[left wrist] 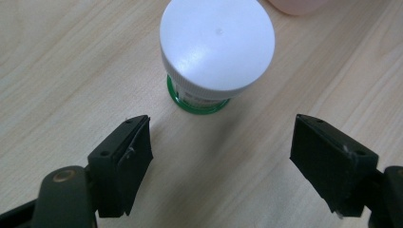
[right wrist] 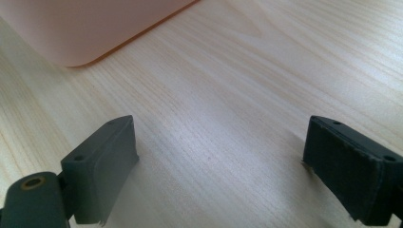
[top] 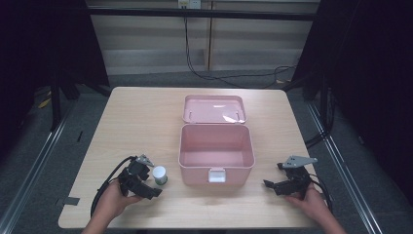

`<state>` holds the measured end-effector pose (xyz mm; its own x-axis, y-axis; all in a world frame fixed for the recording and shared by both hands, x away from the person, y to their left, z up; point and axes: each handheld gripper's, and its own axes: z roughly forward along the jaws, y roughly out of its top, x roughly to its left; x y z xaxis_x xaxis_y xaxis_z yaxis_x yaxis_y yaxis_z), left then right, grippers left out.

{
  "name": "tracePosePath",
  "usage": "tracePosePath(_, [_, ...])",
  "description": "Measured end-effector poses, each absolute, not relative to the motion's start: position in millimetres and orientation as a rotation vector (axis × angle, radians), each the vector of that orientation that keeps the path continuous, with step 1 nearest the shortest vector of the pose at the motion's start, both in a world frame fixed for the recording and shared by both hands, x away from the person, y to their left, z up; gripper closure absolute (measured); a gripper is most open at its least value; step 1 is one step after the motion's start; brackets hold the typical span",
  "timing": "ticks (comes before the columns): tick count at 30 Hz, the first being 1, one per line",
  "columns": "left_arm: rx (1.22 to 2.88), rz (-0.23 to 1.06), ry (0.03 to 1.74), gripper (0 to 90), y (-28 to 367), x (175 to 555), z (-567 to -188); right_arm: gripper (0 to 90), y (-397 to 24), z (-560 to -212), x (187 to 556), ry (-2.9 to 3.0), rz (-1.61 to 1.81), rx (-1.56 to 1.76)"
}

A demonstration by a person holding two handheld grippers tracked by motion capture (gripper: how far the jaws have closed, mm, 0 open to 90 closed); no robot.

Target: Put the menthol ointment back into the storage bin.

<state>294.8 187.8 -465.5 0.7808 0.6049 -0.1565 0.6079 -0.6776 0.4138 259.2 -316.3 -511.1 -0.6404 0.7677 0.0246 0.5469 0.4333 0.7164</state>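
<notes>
Small white-capped jar with green base (left wrist: 216,52) stands upright on the pale wooden desk (top: 146,117), just left of the open pink plastic box (top: 216,156). Left gripper (left wrist: 221,156): fingers spread, nothing between them, jar just ahead beyond the tips. Right gripper (right wrist: 221,161): fingers spread, empty, well apart across the box. Left hand is nearer.
</notes>
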Motion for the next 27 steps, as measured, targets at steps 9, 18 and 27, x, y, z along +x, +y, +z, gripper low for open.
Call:
tracePosePath(9, [2.576,-0.025,0.918,22.4,181,301,-451,10.1,-316,-511,259,2.385,1.023,1.131])
tracePosePath(18, [2.637,-0.036,0.903,22.8,171,307,-435,10.0,-316,-511,259,2.385,1.023,1.132])
tracePosePath(27, [2.687,-0.052,0.897,24.1,164,313,-430,10.1,-316,-511,259,2.385,1.023,1.131])
